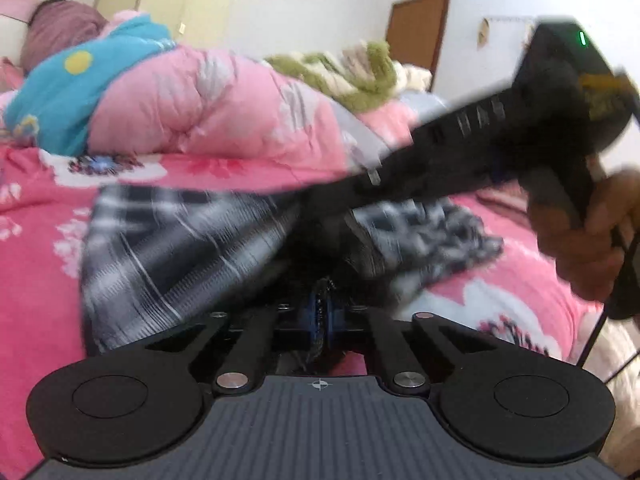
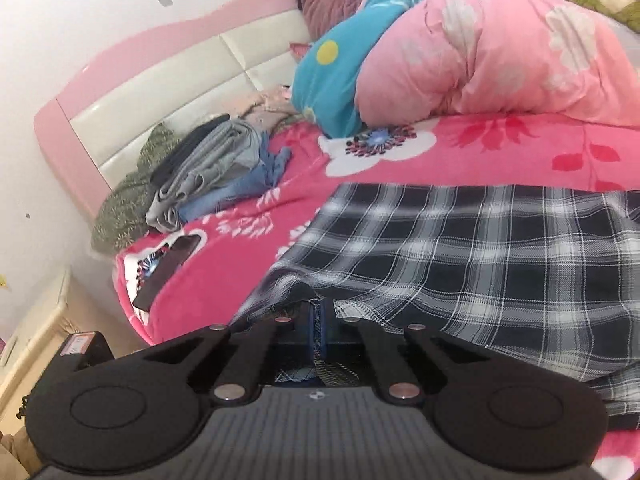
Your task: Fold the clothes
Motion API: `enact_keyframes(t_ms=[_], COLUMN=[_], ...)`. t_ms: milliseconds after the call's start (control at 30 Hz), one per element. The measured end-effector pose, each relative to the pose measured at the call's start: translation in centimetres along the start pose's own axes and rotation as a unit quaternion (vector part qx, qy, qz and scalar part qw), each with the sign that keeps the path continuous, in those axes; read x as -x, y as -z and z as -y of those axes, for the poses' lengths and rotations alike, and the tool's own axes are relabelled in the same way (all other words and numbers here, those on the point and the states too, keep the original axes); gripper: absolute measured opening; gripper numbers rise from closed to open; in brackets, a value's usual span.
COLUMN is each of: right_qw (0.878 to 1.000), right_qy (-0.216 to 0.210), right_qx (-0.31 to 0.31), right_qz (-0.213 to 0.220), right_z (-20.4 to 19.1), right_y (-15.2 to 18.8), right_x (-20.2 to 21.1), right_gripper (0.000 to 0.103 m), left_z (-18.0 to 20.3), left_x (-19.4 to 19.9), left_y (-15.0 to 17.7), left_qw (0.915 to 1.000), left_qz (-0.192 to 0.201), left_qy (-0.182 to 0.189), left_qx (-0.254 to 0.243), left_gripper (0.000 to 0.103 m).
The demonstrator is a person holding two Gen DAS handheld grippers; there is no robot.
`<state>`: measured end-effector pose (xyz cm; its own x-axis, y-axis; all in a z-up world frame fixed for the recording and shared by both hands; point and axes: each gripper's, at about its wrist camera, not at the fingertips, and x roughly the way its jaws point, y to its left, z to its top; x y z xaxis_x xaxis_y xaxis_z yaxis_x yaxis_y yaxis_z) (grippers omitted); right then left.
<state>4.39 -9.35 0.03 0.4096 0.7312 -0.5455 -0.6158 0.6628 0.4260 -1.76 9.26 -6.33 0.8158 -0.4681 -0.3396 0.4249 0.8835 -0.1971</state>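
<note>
On the bed's pink flowered sheet [image 2: 500, 156] lies a black-and-white plaid garment [image 2: 480, 248], spread flat across the middle of the right wrist view and running off toward three o'clock. Its near hem, at about six o'clock, is bunched up and pinched in the right gripper [image 2: 318, 320], whose jaws are closed tight on a fold of the plaid cloth. In the left wrist view the same garment shows blurred, with one lifted edge caught in the left gripper [image 1: 322, 308]; those jaws are likewise pressed together on a dark strip of the fabric. The right gripper's black body crosses that view slantwise from the centre up toward two o'clock, with a small green light near its top, and the person's right hand [image 1: 592, 236] grips its handle at three o'clock. Beyond the garment, toward twelve o'clock, a puffy pink quilt [image 2: 480, 52] is heaped on the bed, with a blue blanket [image 2: 332, 80] just beside it at eleven o'clock and a green-and-cream blanket [image 1: 352, 72] behind. At nine o'clock in the right wrist view a stack of folded clothes [image 2: 208, 176] sits against the pink-and-cream headboard [image 2: 168, 80].
</note>
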Motion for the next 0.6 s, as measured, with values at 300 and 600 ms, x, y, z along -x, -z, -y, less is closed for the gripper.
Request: enact_keyframes(t_ms=[300,600], right_qw=[1.000,0.999], right_qy=[-0.023,-0.025], right_qx=[-0.007,-0.021], right_qz=[0.013,-0.011], right_z=[0.0,0.9], right_y=[-0.3,1.2], right_x=[0.3,0.0], right_gripper=[0.002,0.001], left_z=[0.9,1.2], left_x=[-2.5,-3.5], left_y=[-0.6,1.0], left_qw=[0.9934,0.9878], left_qz=[-0.003,-0.010], left_qy=[-0.105,-0.140], left_qx=[-0.045,-0.067], left_gripper=[0.002,0.005])
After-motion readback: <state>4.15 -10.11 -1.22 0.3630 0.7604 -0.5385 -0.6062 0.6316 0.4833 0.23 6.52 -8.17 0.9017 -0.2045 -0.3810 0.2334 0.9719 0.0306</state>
